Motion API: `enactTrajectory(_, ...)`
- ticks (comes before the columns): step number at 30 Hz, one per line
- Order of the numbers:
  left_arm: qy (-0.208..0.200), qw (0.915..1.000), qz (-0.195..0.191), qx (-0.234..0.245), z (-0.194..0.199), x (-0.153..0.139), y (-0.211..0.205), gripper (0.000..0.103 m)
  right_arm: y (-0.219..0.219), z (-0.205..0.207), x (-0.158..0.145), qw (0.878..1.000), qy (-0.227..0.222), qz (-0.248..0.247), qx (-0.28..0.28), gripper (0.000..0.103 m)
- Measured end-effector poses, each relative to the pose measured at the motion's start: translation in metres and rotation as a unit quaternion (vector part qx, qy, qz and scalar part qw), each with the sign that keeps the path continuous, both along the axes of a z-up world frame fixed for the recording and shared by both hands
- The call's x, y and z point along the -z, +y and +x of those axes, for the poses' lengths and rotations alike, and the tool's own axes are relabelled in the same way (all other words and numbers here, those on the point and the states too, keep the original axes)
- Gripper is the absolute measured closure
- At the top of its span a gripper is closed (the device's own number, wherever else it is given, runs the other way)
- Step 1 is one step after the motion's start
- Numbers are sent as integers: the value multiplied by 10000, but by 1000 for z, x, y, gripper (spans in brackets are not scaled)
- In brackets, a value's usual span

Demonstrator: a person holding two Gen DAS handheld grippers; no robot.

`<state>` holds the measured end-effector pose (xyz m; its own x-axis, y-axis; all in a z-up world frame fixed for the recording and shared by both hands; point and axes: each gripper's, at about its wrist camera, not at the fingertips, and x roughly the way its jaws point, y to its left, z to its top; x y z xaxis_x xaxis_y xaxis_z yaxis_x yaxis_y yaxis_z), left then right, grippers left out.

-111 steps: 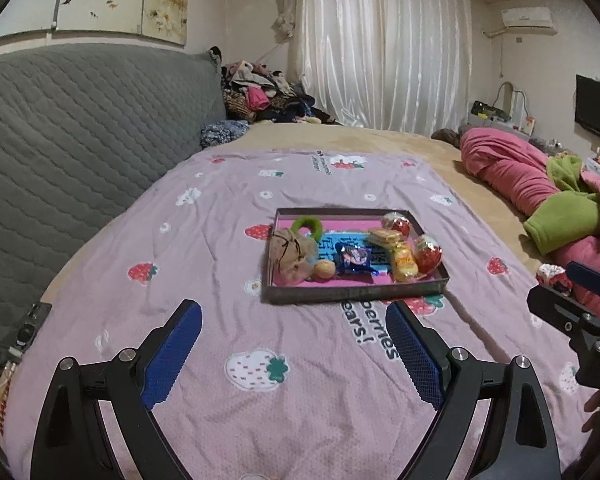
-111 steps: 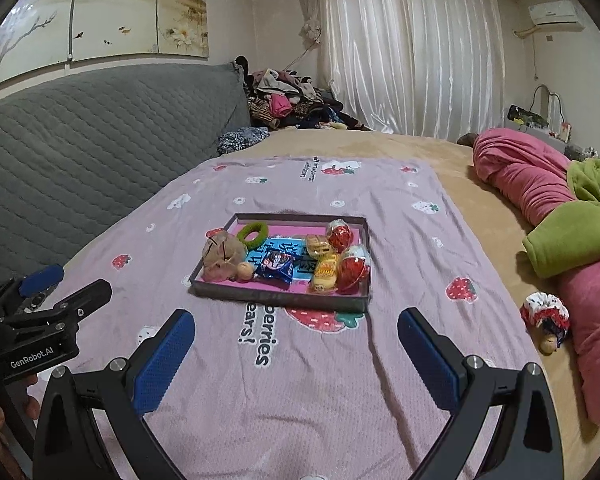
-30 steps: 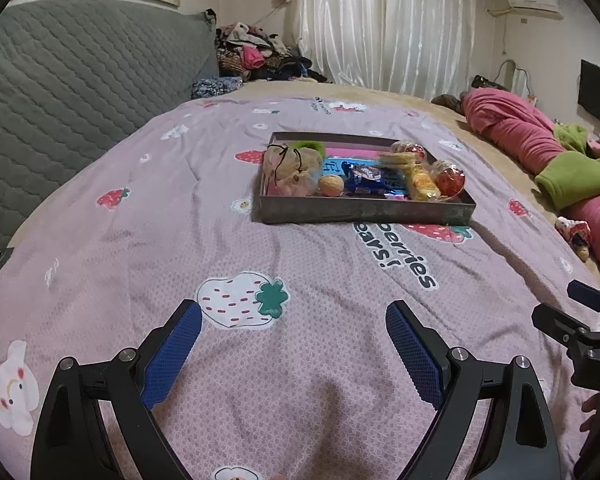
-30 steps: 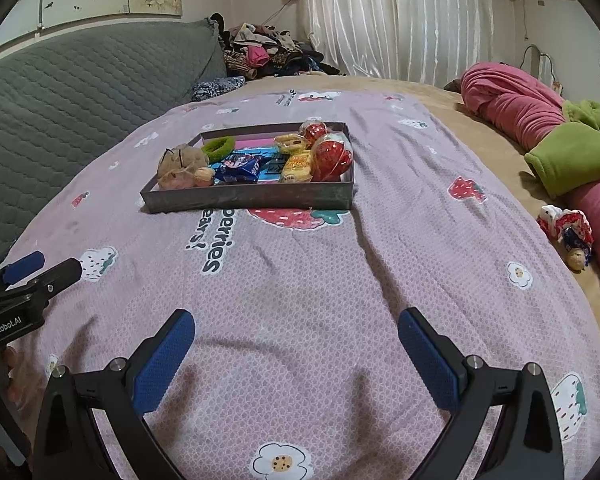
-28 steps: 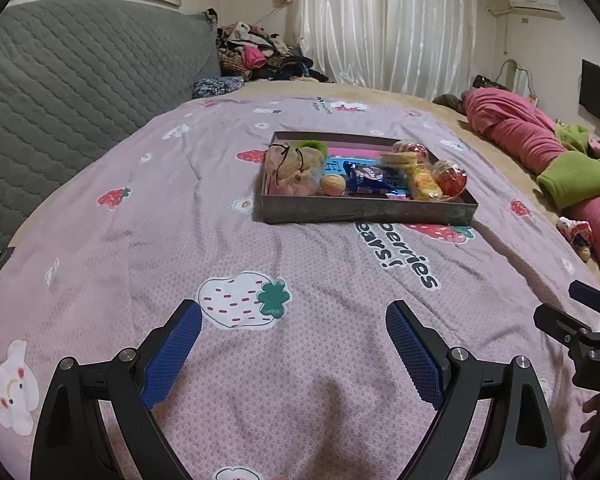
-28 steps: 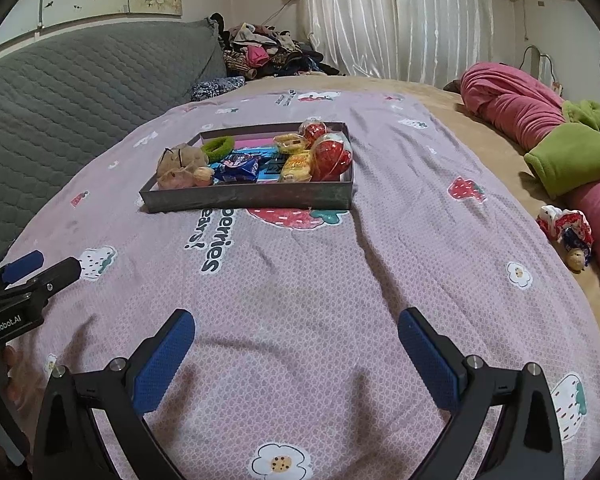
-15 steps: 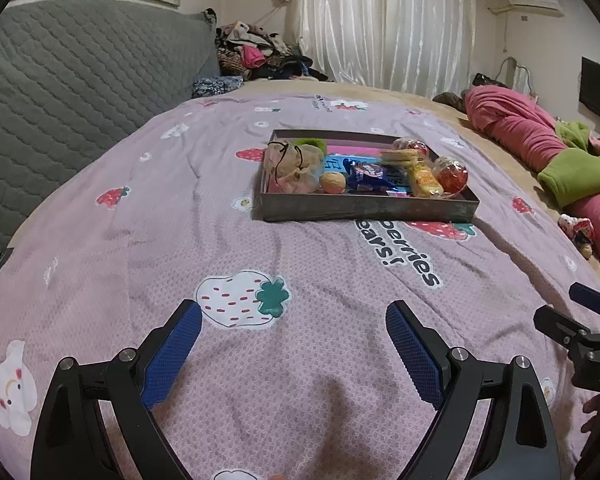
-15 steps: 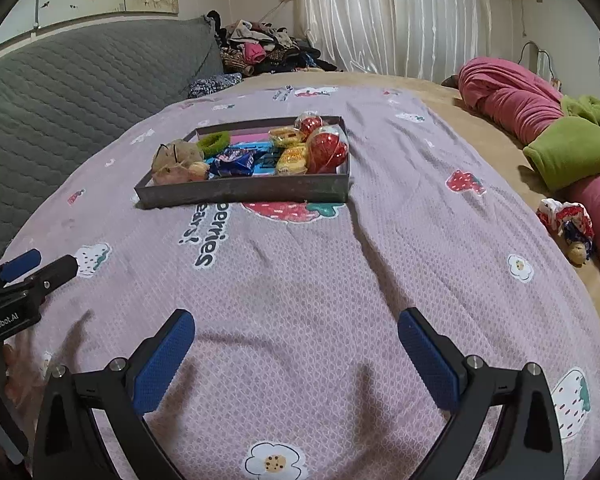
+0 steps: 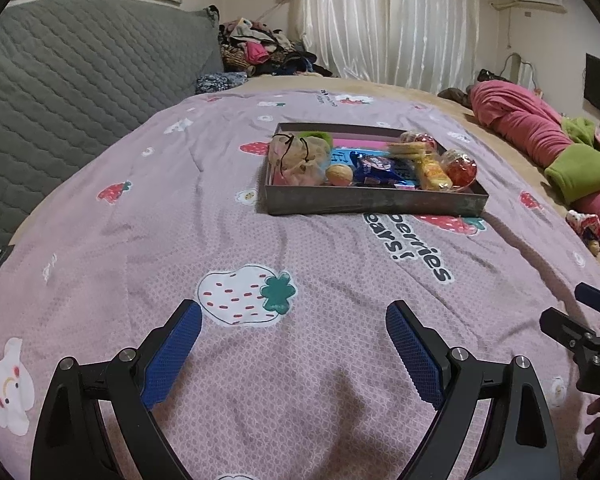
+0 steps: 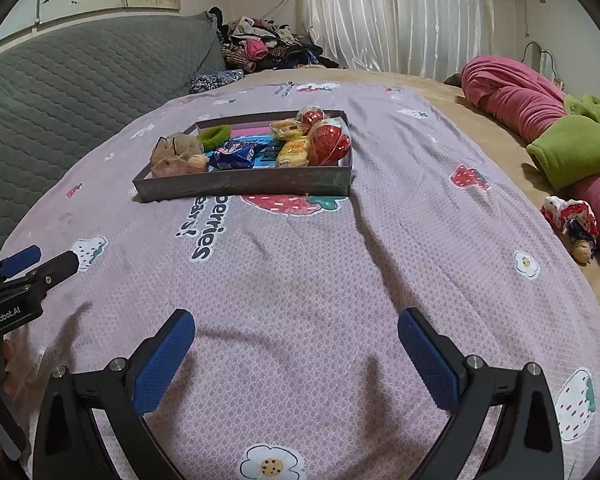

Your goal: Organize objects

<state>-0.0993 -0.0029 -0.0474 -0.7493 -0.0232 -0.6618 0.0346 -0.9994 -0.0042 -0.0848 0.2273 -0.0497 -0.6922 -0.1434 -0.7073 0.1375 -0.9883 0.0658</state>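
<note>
Your left hand-held gripper hangs over the near part of the bed's pink blanket, jaws wide and empty. Your right hand-held gripper does the same, also wide and holding nothing. The tray sits well ahead of both on the blanket, far from your fingers. Inside it, a beige pouch lies at the left end, a blue snack packet in the middle, and a red wrapped ball at the right end.

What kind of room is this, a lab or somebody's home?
Most likely a home bedroom: a wide bed under a pink strawberry-print bedspread, a grey quilted headboard along its side, white sheer curtains behind, and a heap of clothes in the corner.
</note>
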Motion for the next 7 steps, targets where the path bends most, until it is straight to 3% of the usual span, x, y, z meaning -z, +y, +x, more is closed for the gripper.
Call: enactTrajectory(7,71,9999,-54,51,0,2,3,9,1,-1,1,10000,-2,16,4,0)
